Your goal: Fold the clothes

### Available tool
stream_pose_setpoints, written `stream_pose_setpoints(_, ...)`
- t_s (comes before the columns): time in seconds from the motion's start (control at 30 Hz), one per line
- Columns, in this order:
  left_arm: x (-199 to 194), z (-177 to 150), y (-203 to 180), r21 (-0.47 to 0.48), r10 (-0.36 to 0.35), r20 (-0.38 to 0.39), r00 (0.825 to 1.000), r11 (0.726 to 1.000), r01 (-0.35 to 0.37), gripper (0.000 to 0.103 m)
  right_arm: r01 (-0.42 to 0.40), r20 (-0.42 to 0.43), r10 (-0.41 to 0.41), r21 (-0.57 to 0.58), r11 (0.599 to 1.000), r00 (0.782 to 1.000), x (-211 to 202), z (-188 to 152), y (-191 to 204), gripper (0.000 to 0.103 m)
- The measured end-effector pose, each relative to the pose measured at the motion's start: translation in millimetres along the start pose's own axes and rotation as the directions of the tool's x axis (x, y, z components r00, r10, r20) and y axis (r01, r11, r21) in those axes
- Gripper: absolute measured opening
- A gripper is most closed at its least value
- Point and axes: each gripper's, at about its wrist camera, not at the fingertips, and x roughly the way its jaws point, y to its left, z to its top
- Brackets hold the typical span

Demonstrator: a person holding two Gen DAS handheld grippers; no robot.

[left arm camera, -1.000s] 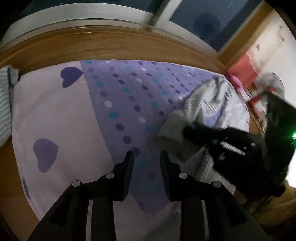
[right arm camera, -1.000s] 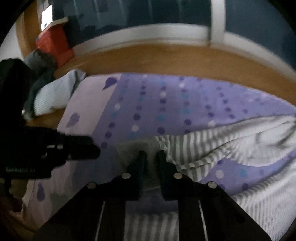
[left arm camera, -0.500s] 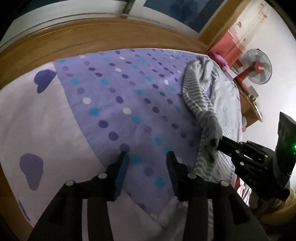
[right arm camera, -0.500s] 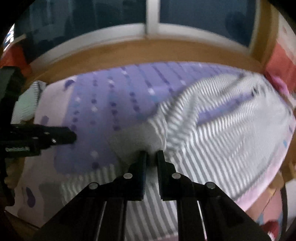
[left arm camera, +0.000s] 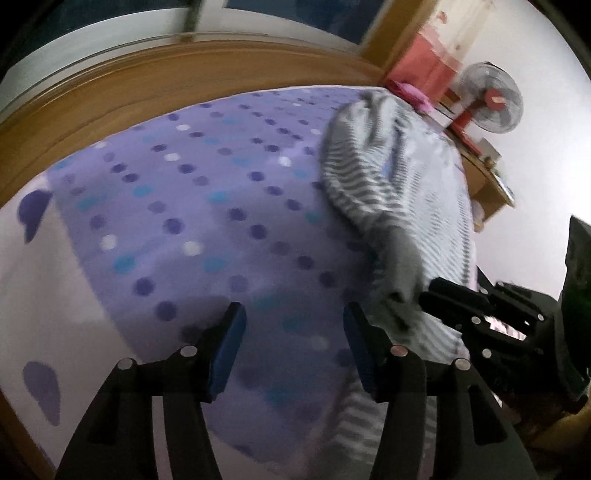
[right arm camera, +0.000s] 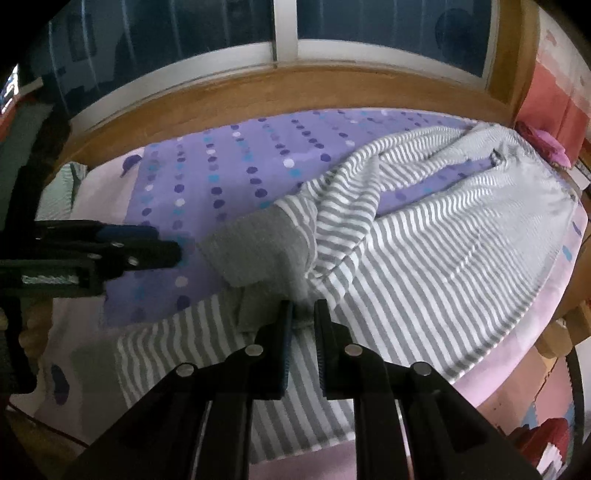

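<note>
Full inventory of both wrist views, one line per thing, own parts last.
Striped garment: 1, grey and white, spread on the bedsheet, plain grey cuff folded toward the middle.
Bedsheet: 1, purple with dots, pale border with hearts, covering the bed.
Bed frame: 1, wood, along the far edge under the window.
Folded cloth: 1, pale striped, at the sheet's far left corner.
Fan: 1, grey with red hub, on the side shelf.
Pink item: 1, by the far right corner.
Left gripper: 1, black, blue pads, fingers opening, nothing between them.
Right gripper: 1, black, shut on the garment's grey edge.
</note>
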Motion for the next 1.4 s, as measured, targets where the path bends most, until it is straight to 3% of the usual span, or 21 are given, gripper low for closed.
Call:
stream_pose_setpoints(0.03, 1.0, 0.6, -4.2, 0.016, -0.016, -0.002, 1.0, 1.0, 0.016, 0.055, 0.001, 0.01, 0.0, -0.008, 1.0, 1.0, -2.9, 0.4, 1.3, 0.014)
stream_pose_setpoints(0.1, 3.8, 0.1, -13.2, 0.058, -0.03, -0.005, 1.0, 0.998, 0.03, 0.055, 0.006, 0.029, -0.005, -0.03, 1.0, 1.0, -6.8, 0.4, 5.6, 0.035)
stream_pose_setpoints(0.17, 7.0, 0.9, -21.0, 0.095, -0.037, -0.006, 0.999, 0.995, 0.037, 0.055, 0.009, 0.046, -0.007, -0.053, 0.999, 0.999, -10.2, 0.1, 10.2, 0.044)
stream_pose_setpoints(0.37, 7.5, 2.8, -31.1, 0.145, -0.053, 0.019, 0.998, 0.988, 0.05, 0.055, 0.042, 0.082, -0.033, -0.11, 0.993, 0.996, -6.7, 4.1, 21.9, 0.044)
stream_pose_setpoints(0.6, 17.4, 7.0, -29.0, 0.164, -0.069, 0.038, 0.997, 0.985, 0.062, 0.053, 0.022, 0.053, -0.02, -0.035, 0.999, 0.998, 13.8, 7.7, 6.8, 0.044)
stream_pose_setpoints(0.63, 19.2, 7.7, -30.0, 0.166, -0.079, 0.04, 0.996, 0.984, 0.071, 0.05, 0.021, 0.053, -0.02, -0.026, 0.999, 0.998, 15.5, 7.4, 5.0, 0.042)
stream_pose_setpoints(0.67, 21.0, 8.5, -31.0, 0.169, -0.088, 0.041, 0.995, 0.982, 0.08, 0.046, 0.019, 0.052, -0.018, -0.018, 1.0, 0.998, 16.8, 7.4, 3.3, 0.033)
stream_pose_setpoints(0.7, 21.3, 8.5, -32.6, 0.178, -0.088, 0.046, 0.995, 0.981, 0.079, 0.032, 0.015, 0.051, -0.015, -0.011, 1.0, 0.999, 17.8, 7.5, 1.7, 0.014)
stream_pose_setpoints(0.73, 20.1, 8.4, -34.5, 0.188, -0.082, 0.053, 0.995, 0.98, 0.071, 0.018, 0.008, 0.055, -0.009, 0.005, 1.0, 0.998, 16.6, 7.8, -1.0, 0.009)
stream_pose_setpoints(0.8, 15.0, 9.3, -37.6, 0.196, -0.08, 0.079, 0.994, 0.979, 0.063, 0.004, -0.012, 0.078, 0.008, 0.052, 0.999, 0.997, 8.5, 8.8, -8.7, 0.008)
stream_pose_setpoints(0.83, 11.2, 10.4, -38.8, 0.194, -0.084, 0.098, 0.992, 0.979, 0.064, 0.003, -0.025, 0.098, 0.018, 0.074, 0.997, 0.995, 1.7, 9.4, -13.2, 0.008)
stream_pose_setpoints(0.9, 4.6, 14.3, -37.6, 0.188, -0.102, 0.119, 0.988, 0.979, 0.079, 0.003, -0.057, 0.132, 0.043, 0.107, 0.993, 0.99, -11.6, 10.8, -21.2, 0.008)
stream_pose_setpoints(1.03, -2.4, 14.4, -38.3, 0.202, -0.218, 0.092, 0.972, 0.959, 0.197, 0.005, -0.12, 0.147, 0.095, 0.168, 0.979, 0.985, -21.5, 9.8, -33.9, 0.008)
stream_pose_setpoints(1.07, -4.3, 13.1, -38.9, 0.204, -0.245, 0.088, 0.966, 0.953, 0.223, 0.008, -0.132, 0.148, 0.106, 0.182, 0.974, 0.983, -22.1, 9.1, -36.6, 0.008)
stream_pose_setpoints(1.1, -5.6, 11.9, -38.8, 0.2, -0.266, 0.088, 0.96, 0.949, 0.245, 0.019, -0.144, 0.148, 0.116, 0.197, 0.97, 0.982, -22.7, 8.4, -39.3, 0.008)
stream_pose_setpoints(1.13, -5.0, 11.6, -37.9, 0.188, -0.277, 0.087, 0.957, 0.948, 0.257, 0.027, -0.156, 0.144, 0.127, 0.213, 0.965, 0.981, -21.5, 7.1, -41.4, 0.008)
stream_pose_setpoints(1.27, 3.9, 15.3, -39.7, 0.184, -0.273, 0.07, 0.959, 0.949, 0.257, 0.027, -0.187, 0.13, 0.158, 0.255, 0.949, 0.979, -15.4, 2.5, -45.4, 0.008)
stream_pose_setpoints(1.4, 12.4, 18.1, -39.2, 0.189, -0.306, 0.061, 0.95, 0.938, 0.29, 0.027, -0.202, 0.142, 0.169, 0.264, 0.943, 0.975, -16.2, 0.8, -47.5, 0.008)
